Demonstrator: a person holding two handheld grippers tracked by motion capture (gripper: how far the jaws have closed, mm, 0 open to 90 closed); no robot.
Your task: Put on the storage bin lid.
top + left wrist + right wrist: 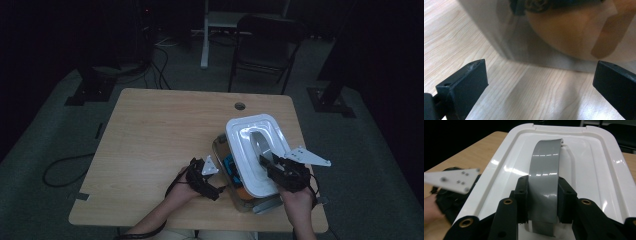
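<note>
The right gripper (541,202) is pinching the grey handle (545,175) of a white lid (599,170), its two black pads pressed on either side of the strap. In the high view the same right gripper (272,167) holds the lid (250,150) tilted above a clear box (235,192) at the near right of the table (160,130), so the lid is lifted off the box rather than seated on it; the grip at the handle's near end appears chosen to swing the lid up and away. The left gripper (541,82) has its jaws spread wide with nothing between them, and it faces the frosted wall of the box (499,37) at close range, near it but not touching. Its placement reads as a bracing or steadying position beside the box while the lid comes off. In the high view the left gripper (205,177) lies low on the table just left of the box. The right gripper view gives the pad contact on the handle, which the high view is too small to confirm. The left gripper view shows an orange shape (564,30) behind the box wall, blurred; what it is cannot be told. The high view alone gives the lid's tilt and shows blue and orange contents (233,167) under it.
</note>
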